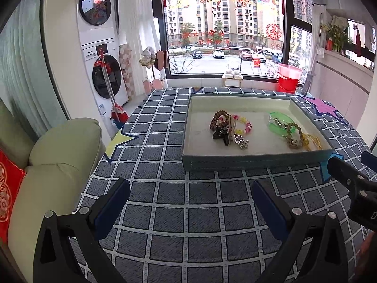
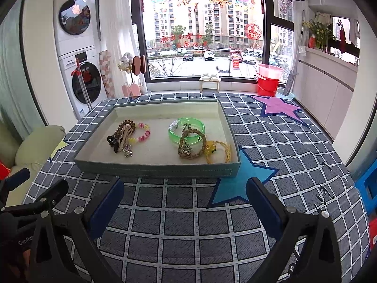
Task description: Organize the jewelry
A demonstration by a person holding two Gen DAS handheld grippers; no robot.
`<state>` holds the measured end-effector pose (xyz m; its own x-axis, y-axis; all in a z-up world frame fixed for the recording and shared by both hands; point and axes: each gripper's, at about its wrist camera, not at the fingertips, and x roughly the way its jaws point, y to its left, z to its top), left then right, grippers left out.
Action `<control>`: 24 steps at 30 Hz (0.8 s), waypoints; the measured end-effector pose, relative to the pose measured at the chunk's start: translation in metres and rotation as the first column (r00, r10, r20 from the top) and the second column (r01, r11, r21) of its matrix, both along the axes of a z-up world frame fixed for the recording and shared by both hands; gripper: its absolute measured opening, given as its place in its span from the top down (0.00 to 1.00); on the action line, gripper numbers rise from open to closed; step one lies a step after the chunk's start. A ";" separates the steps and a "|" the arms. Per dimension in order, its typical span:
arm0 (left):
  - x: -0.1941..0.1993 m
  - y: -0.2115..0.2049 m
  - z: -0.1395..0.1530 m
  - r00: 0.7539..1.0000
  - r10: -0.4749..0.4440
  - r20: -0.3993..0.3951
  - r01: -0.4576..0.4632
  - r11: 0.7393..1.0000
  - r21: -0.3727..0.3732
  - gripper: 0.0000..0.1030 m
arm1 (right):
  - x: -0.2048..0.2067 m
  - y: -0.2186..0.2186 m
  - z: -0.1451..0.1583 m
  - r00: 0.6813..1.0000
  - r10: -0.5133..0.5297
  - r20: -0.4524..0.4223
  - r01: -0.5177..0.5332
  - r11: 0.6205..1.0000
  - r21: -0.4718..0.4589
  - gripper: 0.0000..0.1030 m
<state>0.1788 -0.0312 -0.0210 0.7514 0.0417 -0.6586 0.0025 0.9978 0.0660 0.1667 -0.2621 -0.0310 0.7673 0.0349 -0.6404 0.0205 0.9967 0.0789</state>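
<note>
Jaws of left gripper [image 1: 190, 197] and right gripper [image 2: 185, 197] spread wide before jewelry tray [image 2: 155, 169]; lettering perhaps "GenRo"

Checked blue tablecloth [image 2: 179, 221] under shallow grey tray [image 2: 155, 170].

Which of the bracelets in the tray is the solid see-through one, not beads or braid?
The green bangle in the tray's right-hand pile: one smooth clear ring, with the braided bracelet lying partly over it.
</note>
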 end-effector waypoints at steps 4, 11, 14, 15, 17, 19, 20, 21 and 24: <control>0.000 0.001 0.000 1.000 0.001 -0.004 -0.001 1.000 -0.005 0.00 | 0.000 0.001 0.002 1.000 0.003 0.004 -0.003 1.000 -0.003 0.00; 0.001 0.003 0.000 1.000 0.003 -0.006 -0.003 1.000 -0.009 0.00 | 0.000 0.002 0.002 1.000 0.004 0.005 -0.004 1.000 -0.005 0.00; 0.000 0.003 0.000 1.000 0.002 -0.006 -0.002 1.000 -0.009 0.00 | -0.001 0.003 0.003 1.000 0.005 0.005 -0.005 1.000 -0.005 0.00; 0.000 0.003 0.001 1.000 0.002 -0.006 -0.002 1.000 -0.009 0.00 | -0.001 0.003 0.003 1.000 0.004 0.006 -0.004 1.000 -0.005 0.00; 0.000 0.003 0.001 1.000 0.002 -0.007 -0.002 1.000 -0.010 0.00 | -0.001 0.003 0.003 1.000 0.004 0.004 -0.004 1.000 -0.004 0.00; 0.000 0.003 0.001 1.000 0.002 -0.007 -0.002 1.000 -0.010 0.00 | -0.001 0.003 0.003 1.000 0.005 0.006 -0.005 1.000 -0.005 0.00; 0.000 0.003 0.001 1.000 0.002 -0.007 -0.002 1.000 -0.010 0.00 | -0.001 0.003 0.003 1.000 0.004 0.005 -0.004 1.000 -0.005 0.00; 0.000 0.004 0.001 1.000 0.003 -0.007 -0.003 1.000 -0.009 0.00 | -0.001 0.003 0.003 1.000 0.004 0.005 -0.004 1.000 -0.005 0.00; -0.001 0.004 0.002 1.000 0.004 -0.009 -0.004 1.000 -0.013 0.00 | -0.001 0.003 0.003 1.000 0.004 0.005 -0.004 1.000 -0.006 0.00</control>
<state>0.1783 -0.0270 -0.0193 0.7453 0.0366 -0.6657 -0.0013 0.9986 0.0535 0.1659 -0.2592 -0.0280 0.7706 0.0343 -0.6364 0.0161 0.9972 0.0732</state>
